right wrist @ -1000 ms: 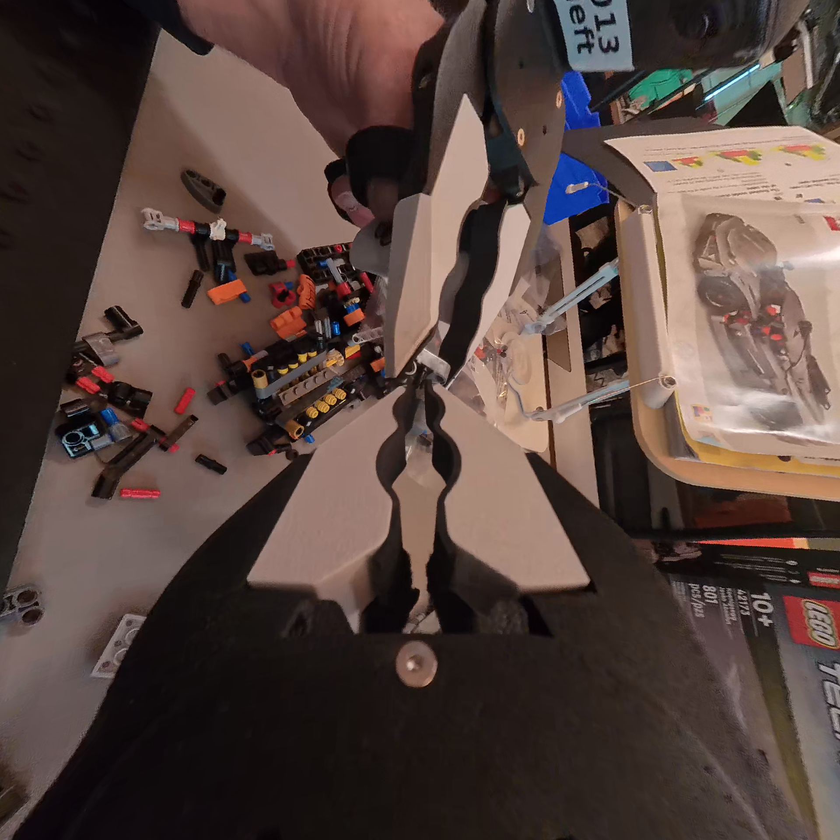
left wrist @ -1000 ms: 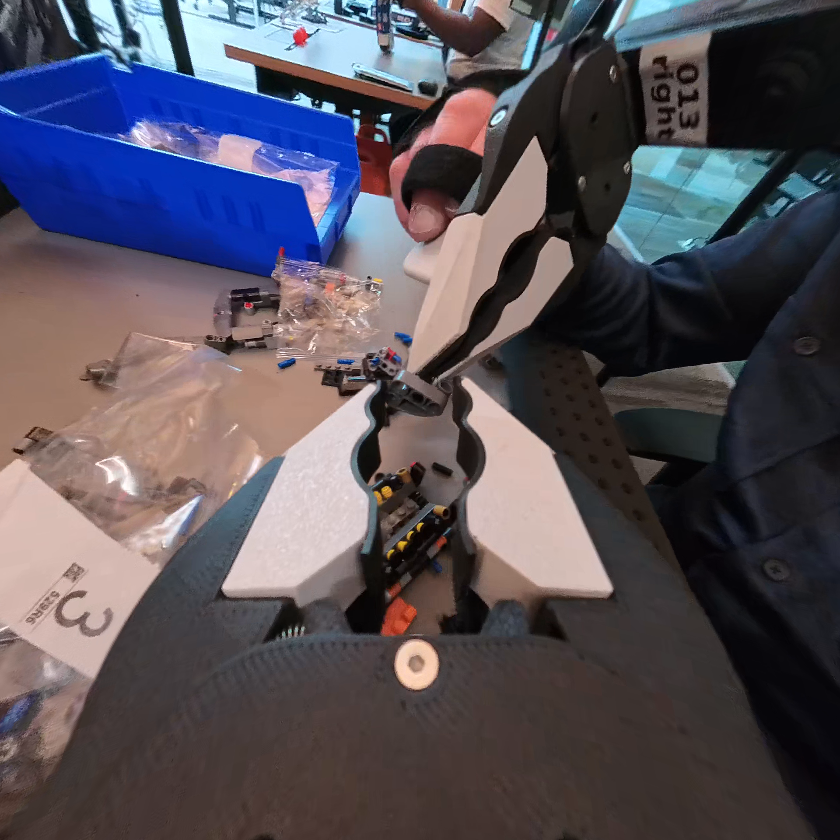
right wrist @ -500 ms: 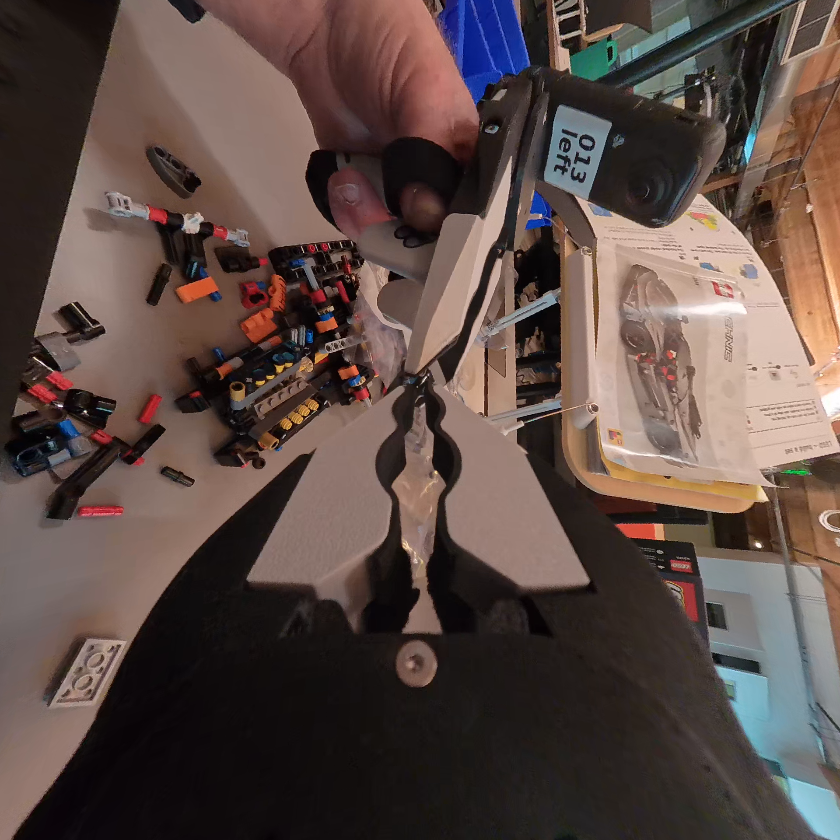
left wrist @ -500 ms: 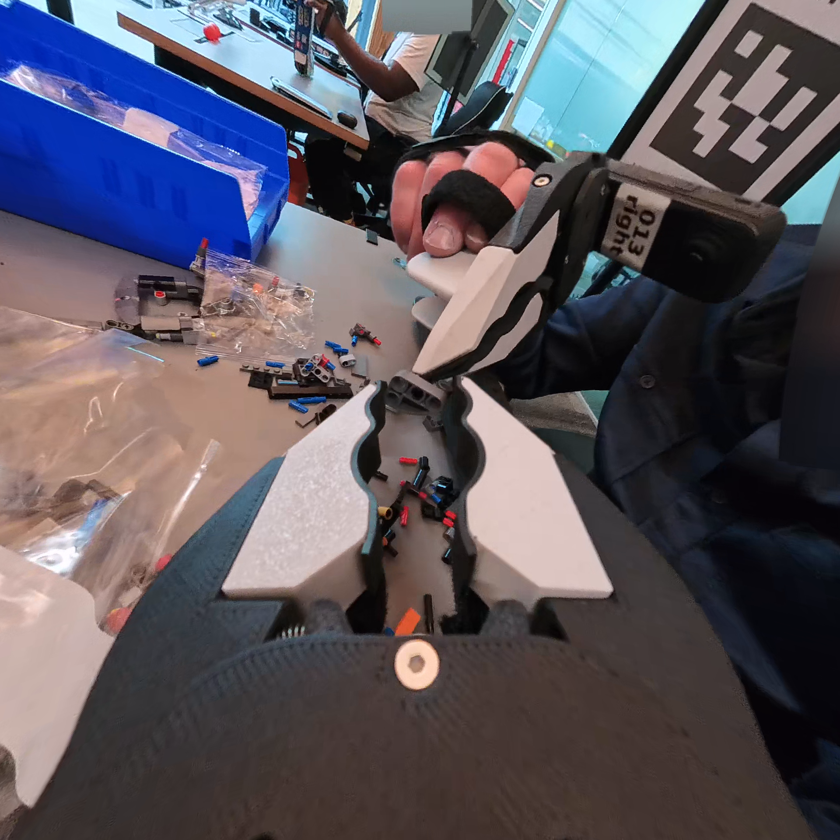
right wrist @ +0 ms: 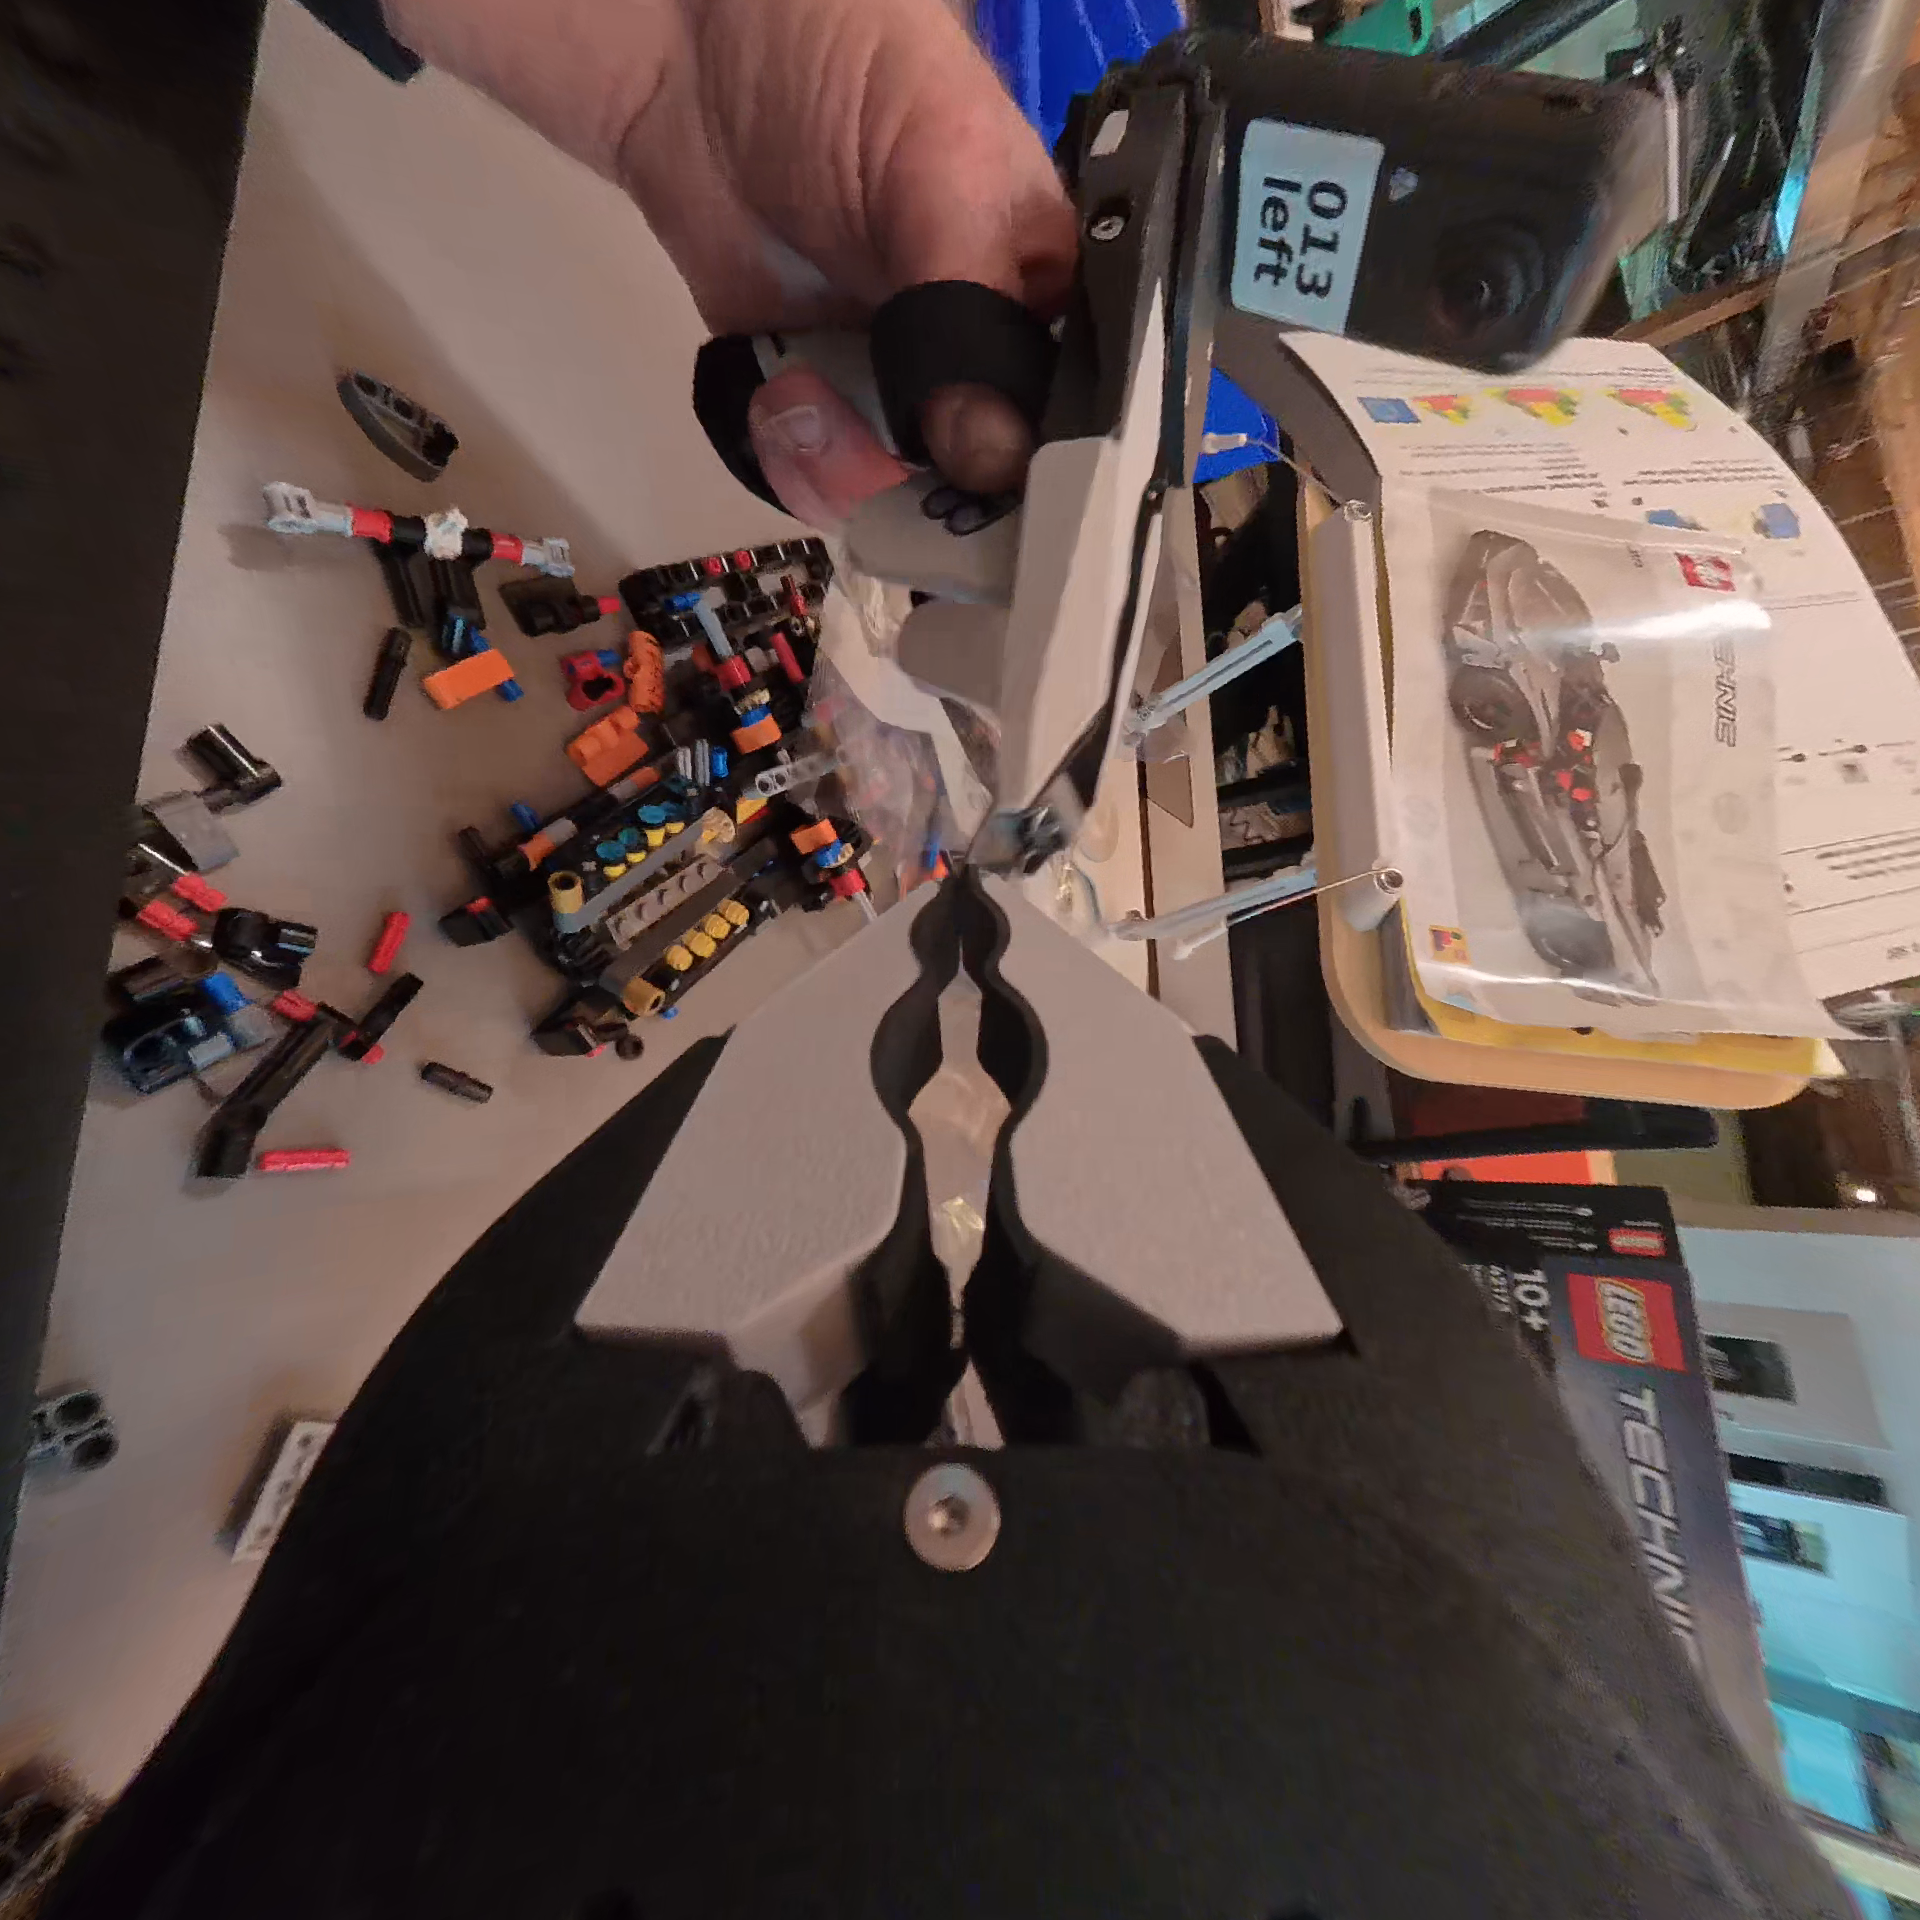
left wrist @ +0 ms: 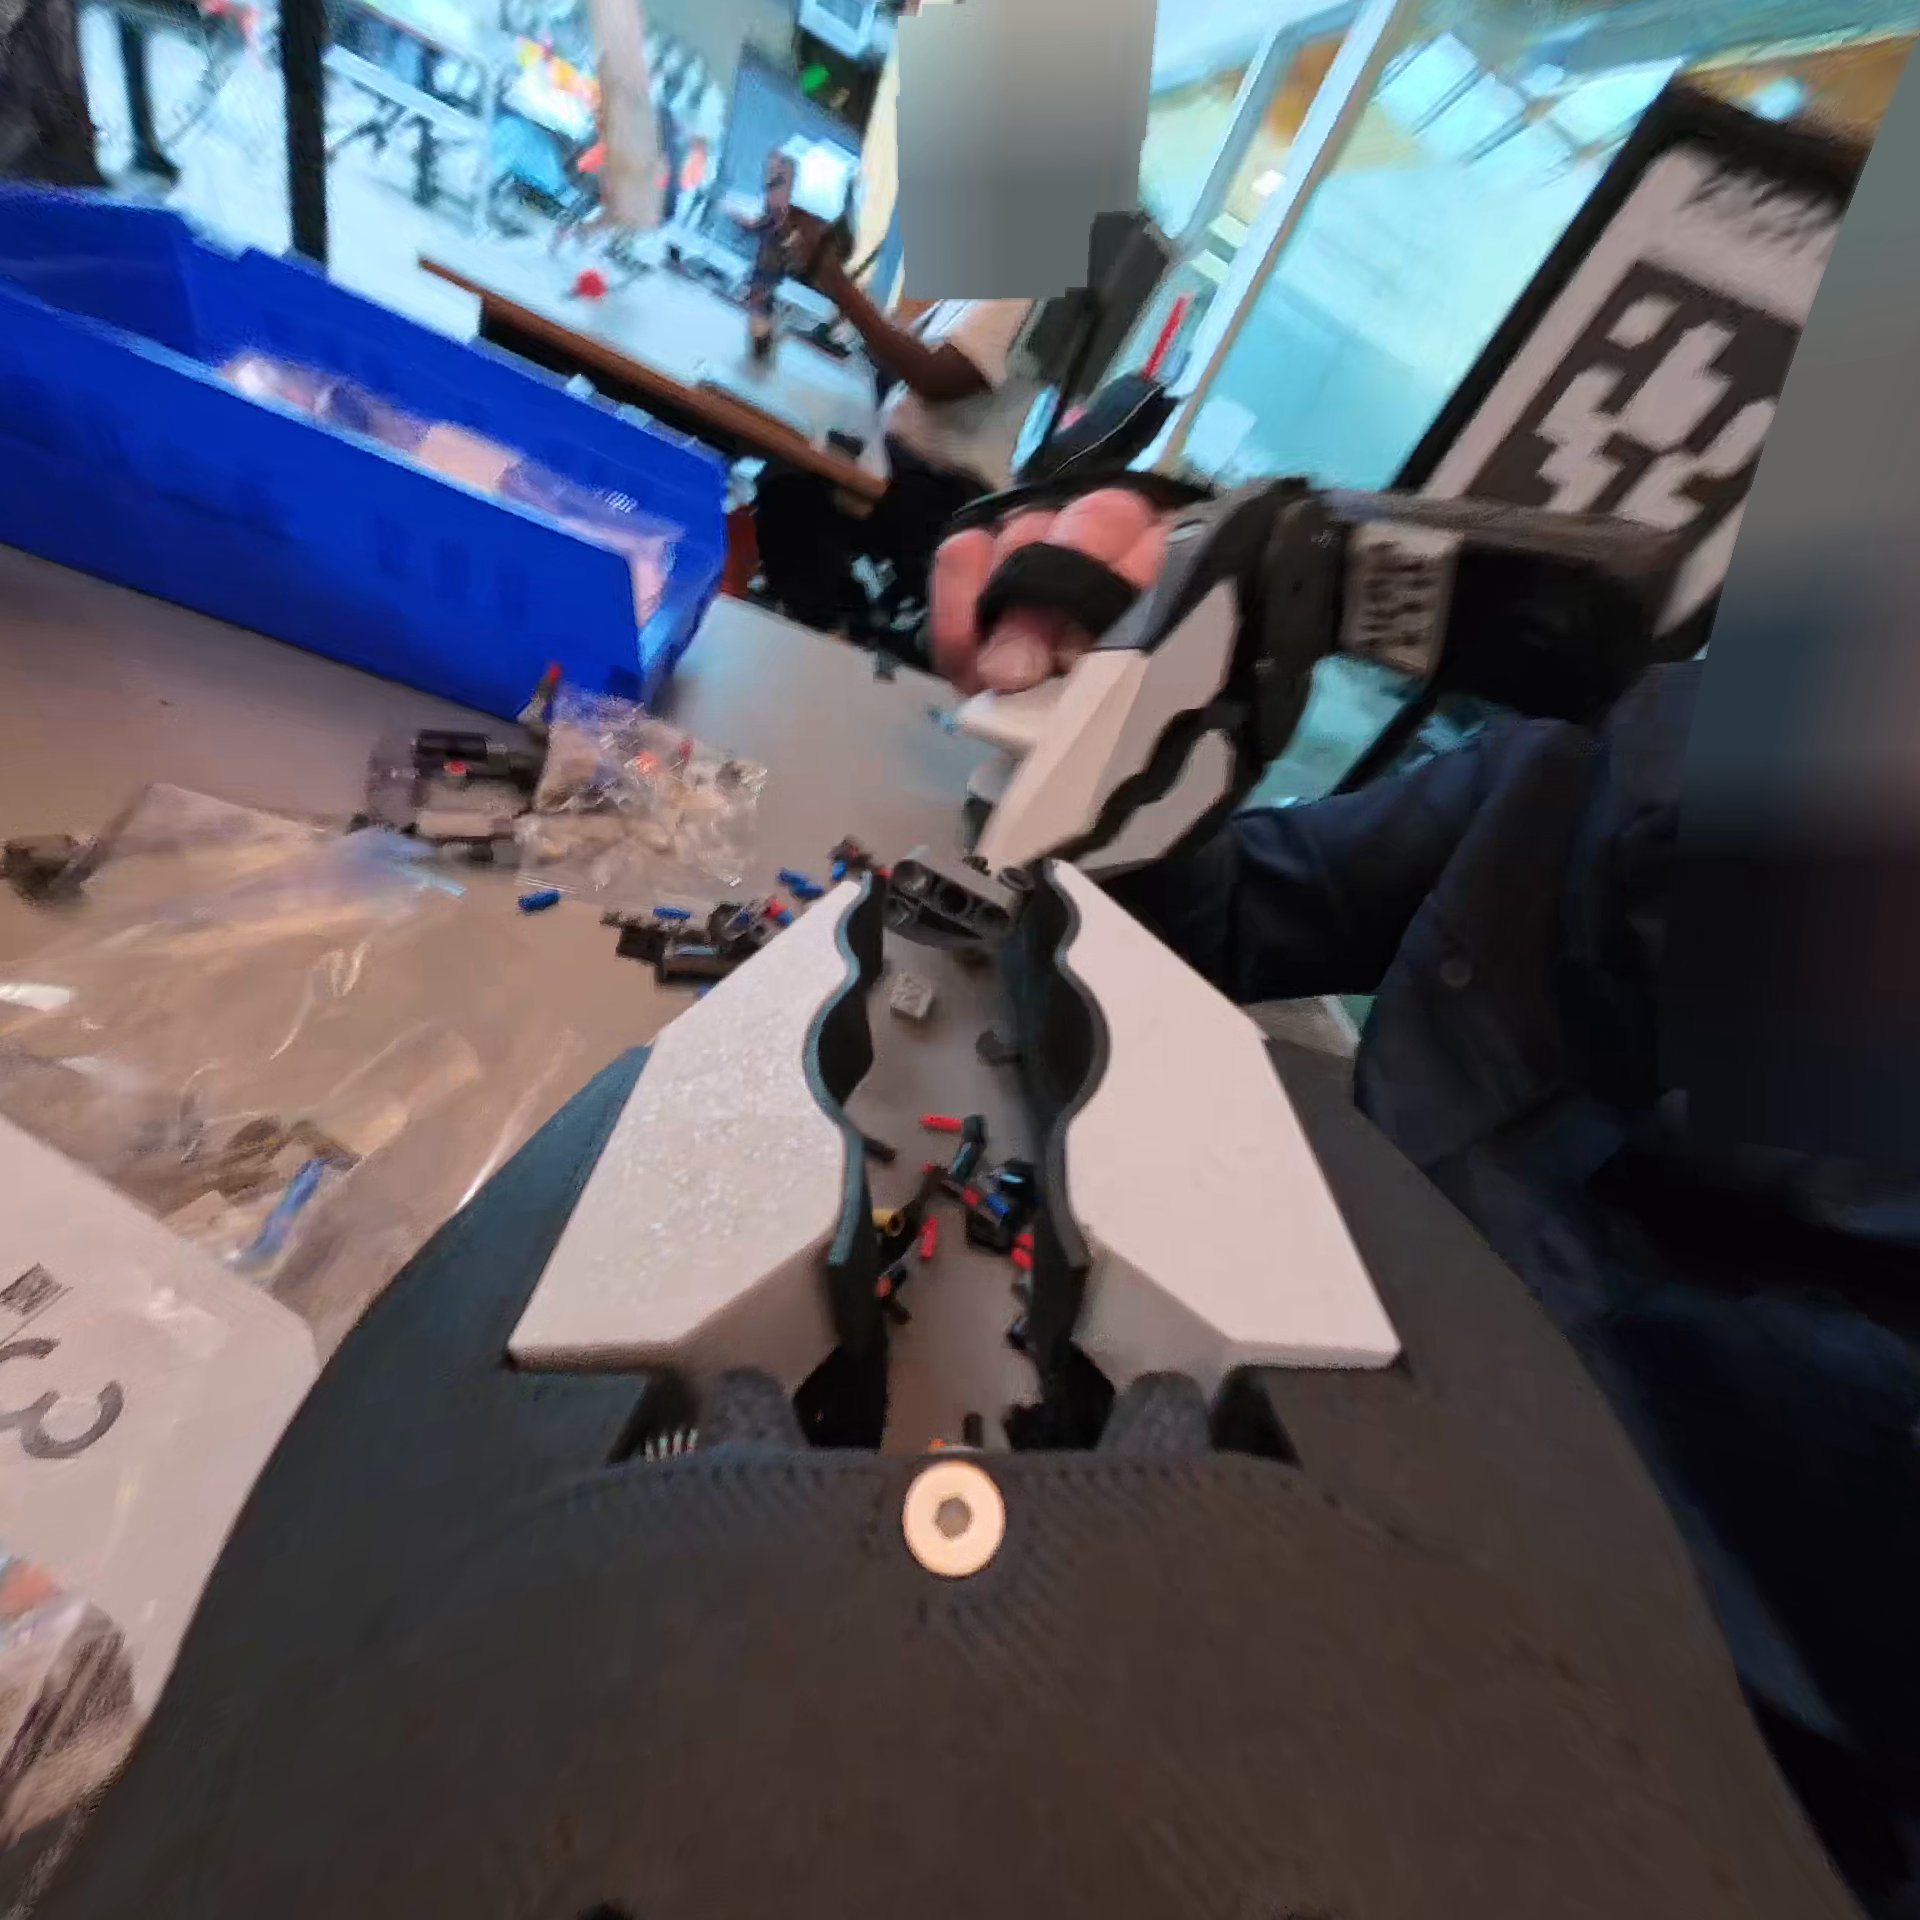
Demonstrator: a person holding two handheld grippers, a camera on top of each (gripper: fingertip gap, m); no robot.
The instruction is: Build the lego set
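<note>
Grey Technic beam (left wrist: 954,896) sits clamped at centre frame between the left gripper (left wrist: 956,899) tips, while the right gripper (right wrist: 961,894), jaws nearly closed, touches its end.

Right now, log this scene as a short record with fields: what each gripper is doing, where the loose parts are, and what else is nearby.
left gripper: shut on grey lego beam, held above the table
right gripper: tips closed, meeting the beam's end; any small part in them is too small to tell
loose lego parts: scattered on the table
partly built assembly: lying among them
instruction booklet: propped on a stand
blue bin: at the table's far side
plastic bags: beside the left gripper
</note>
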